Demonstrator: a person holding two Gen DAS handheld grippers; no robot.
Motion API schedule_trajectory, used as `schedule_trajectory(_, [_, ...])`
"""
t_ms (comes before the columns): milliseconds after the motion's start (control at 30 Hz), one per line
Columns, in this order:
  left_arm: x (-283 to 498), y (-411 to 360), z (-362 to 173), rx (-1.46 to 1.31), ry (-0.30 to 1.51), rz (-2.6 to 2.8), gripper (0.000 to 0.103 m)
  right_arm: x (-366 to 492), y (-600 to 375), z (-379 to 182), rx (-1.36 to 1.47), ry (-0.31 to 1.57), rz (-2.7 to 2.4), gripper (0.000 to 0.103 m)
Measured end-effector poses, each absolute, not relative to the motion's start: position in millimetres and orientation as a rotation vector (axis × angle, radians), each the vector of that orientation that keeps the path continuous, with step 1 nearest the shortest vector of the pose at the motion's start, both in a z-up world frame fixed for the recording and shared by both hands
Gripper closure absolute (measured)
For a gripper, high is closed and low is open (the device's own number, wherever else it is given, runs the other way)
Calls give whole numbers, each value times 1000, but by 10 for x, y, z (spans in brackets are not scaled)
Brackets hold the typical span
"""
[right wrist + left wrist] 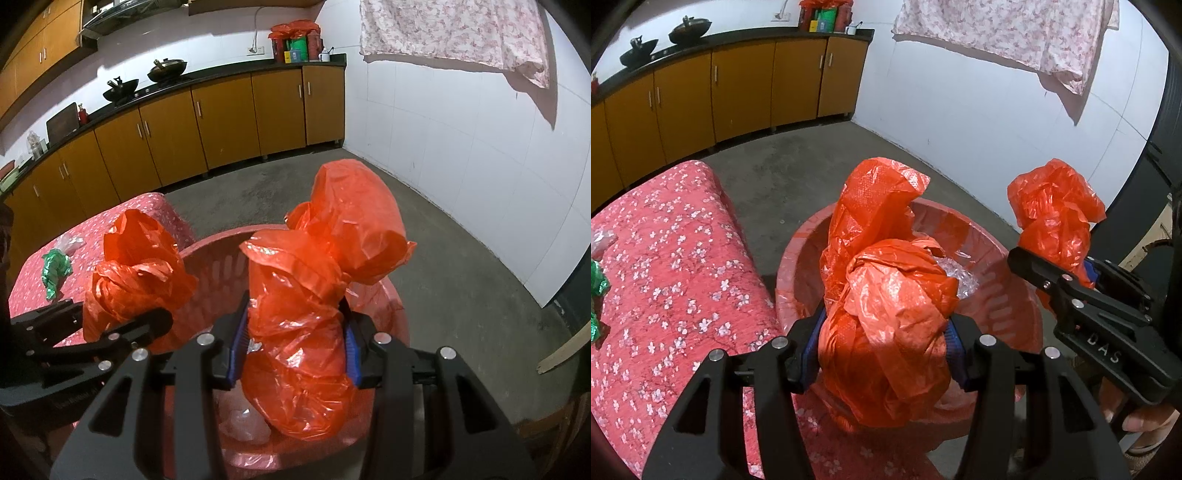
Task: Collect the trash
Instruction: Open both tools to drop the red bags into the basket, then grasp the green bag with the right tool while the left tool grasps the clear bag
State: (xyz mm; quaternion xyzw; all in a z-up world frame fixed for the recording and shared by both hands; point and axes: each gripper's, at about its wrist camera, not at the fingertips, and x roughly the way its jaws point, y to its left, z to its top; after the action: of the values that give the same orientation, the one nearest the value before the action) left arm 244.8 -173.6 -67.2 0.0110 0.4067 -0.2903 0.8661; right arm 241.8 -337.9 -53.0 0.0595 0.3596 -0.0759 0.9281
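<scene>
the red basket (pixel 798 273) held clear plastic (pixel 960 277); your left gripper (pixel 882 354) and right gripper (pixel 295 350) each clamped the orange bag (pixel 886 325).

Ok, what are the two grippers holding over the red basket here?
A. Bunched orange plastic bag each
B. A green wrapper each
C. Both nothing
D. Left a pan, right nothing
A: the left gripper and the right gripper each have their jaws closed on bunched orange bag plastic above the basket; the green wrapper lies on the cloth.
</scene>
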Motion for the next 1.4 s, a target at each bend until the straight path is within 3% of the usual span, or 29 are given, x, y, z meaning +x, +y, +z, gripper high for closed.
schedule_trajectory(167, [2461, -1712, -704, 12, 860, -611, 36, 2397, -3371, -537, 113, 731, -164, 56])
schedule_trajectory(500, [2481, -1516, -710, -16, 859, -560, 22, 2365, -3422, -509, 127, 715, -193, 40])
schedule_trajectory(600, [2490, -1410, -693, -26, 849, -522, 13, 2351, -3442, -478, 134, 702, -215, 26])
schedule_trajectory(667, [2480, -1314, -680, -29, 839, -487, 9, 2315, -3430, -455, 144, 681, -235, 9])
schedule_trajectory(733, [2456, -1209, -670, -27, 828, -456, 7, 2282, -3430, -437, 156, 657, -252, 5])
schedule_trajectory(1067, [2324, -425, -629, -16, 776, -278, 3, 2381, -3082, -330, 132, 626, -208, 5])
schedule_trajectory(1400, [2052, 981, -619, -38, 705, 1, 3, 2699, -1987, -276, 159, 645, 71, 5])
